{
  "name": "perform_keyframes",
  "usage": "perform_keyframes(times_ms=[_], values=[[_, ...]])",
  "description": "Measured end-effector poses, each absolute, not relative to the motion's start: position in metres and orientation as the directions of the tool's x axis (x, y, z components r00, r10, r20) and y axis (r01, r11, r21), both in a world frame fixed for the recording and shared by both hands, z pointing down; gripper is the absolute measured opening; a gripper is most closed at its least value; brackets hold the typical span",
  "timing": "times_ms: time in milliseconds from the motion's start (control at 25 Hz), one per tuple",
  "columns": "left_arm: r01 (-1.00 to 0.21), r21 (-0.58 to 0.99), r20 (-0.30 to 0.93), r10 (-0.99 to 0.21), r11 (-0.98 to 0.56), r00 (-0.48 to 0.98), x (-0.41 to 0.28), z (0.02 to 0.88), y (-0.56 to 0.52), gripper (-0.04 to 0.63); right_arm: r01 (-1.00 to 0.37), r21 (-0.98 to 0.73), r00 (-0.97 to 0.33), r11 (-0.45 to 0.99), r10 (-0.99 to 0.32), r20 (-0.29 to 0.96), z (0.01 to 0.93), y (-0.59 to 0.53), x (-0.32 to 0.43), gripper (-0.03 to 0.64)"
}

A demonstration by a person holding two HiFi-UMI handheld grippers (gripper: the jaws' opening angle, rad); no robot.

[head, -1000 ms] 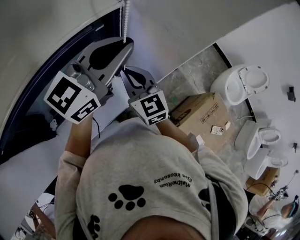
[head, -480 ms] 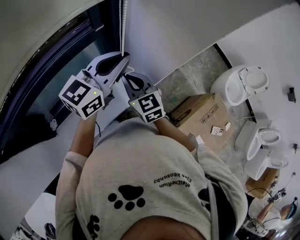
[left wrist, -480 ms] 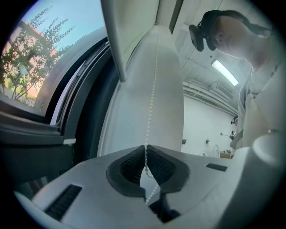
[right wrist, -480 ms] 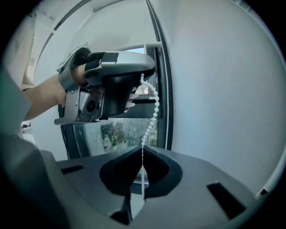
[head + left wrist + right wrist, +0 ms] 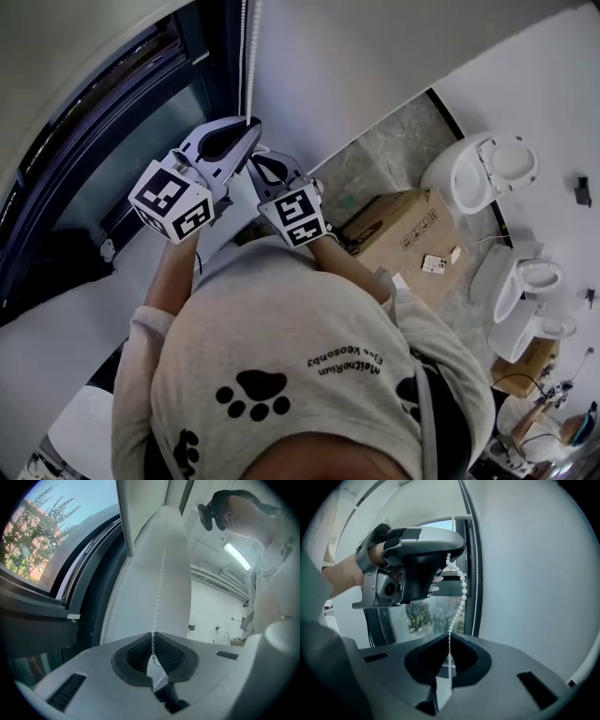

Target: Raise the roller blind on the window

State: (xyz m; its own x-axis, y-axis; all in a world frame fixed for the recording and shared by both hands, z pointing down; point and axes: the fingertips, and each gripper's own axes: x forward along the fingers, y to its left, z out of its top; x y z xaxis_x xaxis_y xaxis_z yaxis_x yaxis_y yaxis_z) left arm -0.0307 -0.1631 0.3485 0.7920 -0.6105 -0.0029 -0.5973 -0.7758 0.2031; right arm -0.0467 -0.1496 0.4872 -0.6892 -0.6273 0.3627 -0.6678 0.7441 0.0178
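A white bead chain (image 5: 249, 47) hangs down the wall beside the dark window frame (image 5: 202, 56). My left gripper (image 5: 255, 124) is shut on this chain, and in the left gripper view the beads (image 5: 161, 573) run up from between its pads (image 5: 138, 651). Just below it, my right gripper (image 5: 250, 159) is shut on the same strand. The right gripper view shows the chain (image 5: 461, 592) sagging from the left gripper (image 5: 417, 569) into the right gripper (image 5: 449, 637). A second strand (image 5: 476, 573) hangs free by the frame. The pale roller blind (image 5: 66, 47) covers the window's upper part.
Window glass (image 5: 122, 159) shows below the blind, with trees outside (image 5: 28, 541). On the floor to the right are a cardboard box (image 5: 403, 230) and white toilets (image 5: 483, 164) along the wall. The white wall (image 5: 356, 56) is right of the chain.
Both grippers have come down together with the chain held in them. The blind's lower edge has gone up, and more glass shows.
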Motion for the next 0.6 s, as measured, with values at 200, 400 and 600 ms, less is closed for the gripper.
perform_keyframes(times_ms=[200, 400, 600], values=[[-0.601, 0.197, -0.004, -0.614, -0.774, 0.789, -0.032, 0.348, -0.164, 0.02, -0.656, 0.043, -0.701, 0.754, -0.629, 0.335, 0.462, -0.145, -0.041, 0.099], [-0.6, 0.197, -0.01, -0.613, -0.776, 0.79, -0.033, 0.349, -0.164, 0.02, -0.65, 0.046, -0.703, 0.759, -0.623, 0.343, 0.445, -0.133, -0.027, 0.154], [-0.596, 0.198, -0.017, -0.611, -0.778, 0.792, -0.035, 0.349, -0.165, 0.02, -0.669, 0.063, -0.672, 0.741, -0.639, 0.375, 0.436, -0.132, -0.015, 0.227]])
